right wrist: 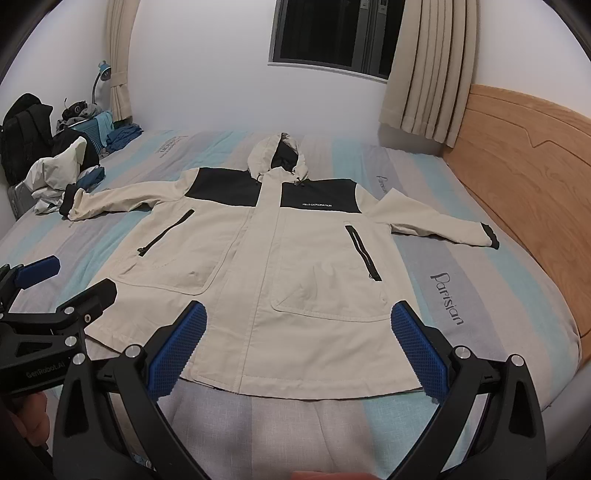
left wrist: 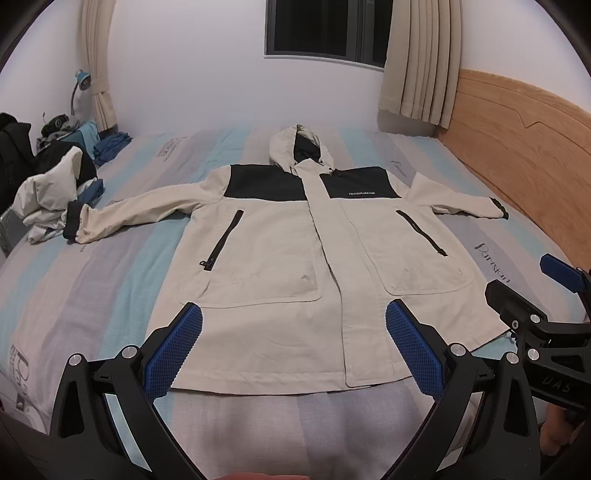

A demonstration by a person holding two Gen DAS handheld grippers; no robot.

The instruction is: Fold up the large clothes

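Observation:
A cream hooded jacket (left wrist: 280, 258) with black shoulder panels lies flat, front up, on the striped bed, sleeves spread to both sides and hood towards the far wall. It also shows in the right wrist view (right wrist: 295, 280). My left gripper (left wrist: 293, 314) is open and empty, hovering over the jacket's hem. My right gripper (right wrist: 299, 314) is open and empty, also over the hem, to the right of the left one. The right gripper shows in the left wrist view (left wrist: 524, 284); the left gripper shows in the right wrist view (right wrist: 70, 277).
A pile of other clothes (left wrist: 55, 192) lies at the bed's far left, beside a black bag (right wrist: 26, 136). A wooden headboard (left wrist: 528, 155) runs along the right. Curtains and a dark window (left wrist: 325, 29) are on the far wall. The striped sheet (left wrist: 92, 288) surrounds the jacket.

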